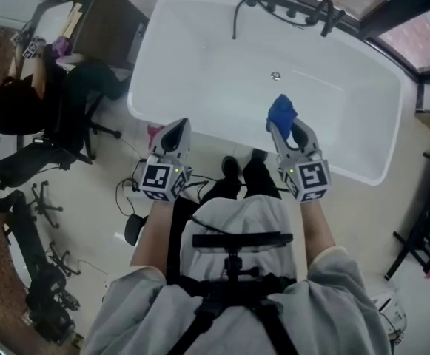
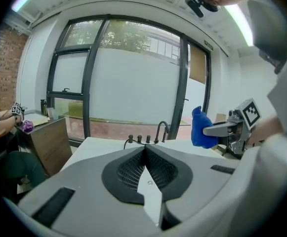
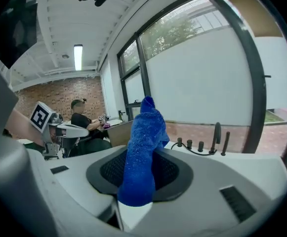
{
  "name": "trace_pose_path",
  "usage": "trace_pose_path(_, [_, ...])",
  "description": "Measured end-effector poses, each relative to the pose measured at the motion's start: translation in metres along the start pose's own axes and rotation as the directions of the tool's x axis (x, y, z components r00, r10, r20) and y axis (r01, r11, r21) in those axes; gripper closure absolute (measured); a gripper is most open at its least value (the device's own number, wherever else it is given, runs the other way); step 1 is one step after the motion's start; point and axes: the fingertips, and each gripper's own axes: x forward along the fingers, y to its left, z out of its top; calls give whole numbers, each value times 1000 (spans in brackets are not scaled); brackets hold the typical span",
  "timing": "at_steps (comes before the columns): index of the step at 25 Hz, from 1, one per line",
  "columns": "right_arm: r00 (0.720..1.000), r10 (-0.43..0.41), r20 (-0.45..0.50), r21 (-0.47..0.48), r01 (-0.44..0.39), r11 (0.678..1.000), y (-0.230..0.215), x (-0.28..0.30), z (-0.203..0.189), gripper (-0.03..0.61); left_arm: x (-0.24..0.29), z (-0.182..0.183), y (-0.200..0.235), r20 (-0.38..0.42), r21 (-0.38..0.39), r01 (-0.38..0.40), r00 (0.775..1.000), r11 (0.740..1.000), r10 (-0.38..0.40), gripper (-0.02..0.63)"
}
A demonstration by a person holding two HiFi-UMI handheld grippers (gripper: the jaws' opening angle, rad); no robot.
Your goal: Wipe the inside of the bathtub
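The white bathtub point(image 1: 200, 58) lies ahead, a drain point(image 1: 275, 75) in its floor; the right gripper point(image 1: 283, 127) clamps a blue cloth point(image 1: 281, 111) above the near side; the left gripper point(image 1: 176, 130) hangs alongside, jaws together, empty.

I stand in what looks like a lab or office workroom, not a home bathroom; white bathtub point(image 1: 215, 50) beside a wooden desk point(image 1: 107, 24), seated person point(image 1: 22, 106) on an office chair point(image 1: 89, 128), brick wall point(image 3: 54, 100), tall dark-framed windows point(image 2: 128, 83), strip light point(image 3: 78, 57) overhead; cables point(image 1: 122, 194) on the floor point(image 1: 89, 224) near my feet
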Motion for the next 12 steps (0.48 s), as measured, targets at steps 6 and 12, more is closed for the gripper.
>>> trace_pose_path(6, [997, -74, -24, 43, 75, 996, 17, -35, -18, 448, -24, -3, 0, 32, 15, 16, 999, 1000, -16, 614])
trace_pose_path(12, [987, -158, -43, 21, 159, 987, 31, -51, -15, 448, -48, 3, 2, 60, 21, 47, 997, 999, -48, 614])
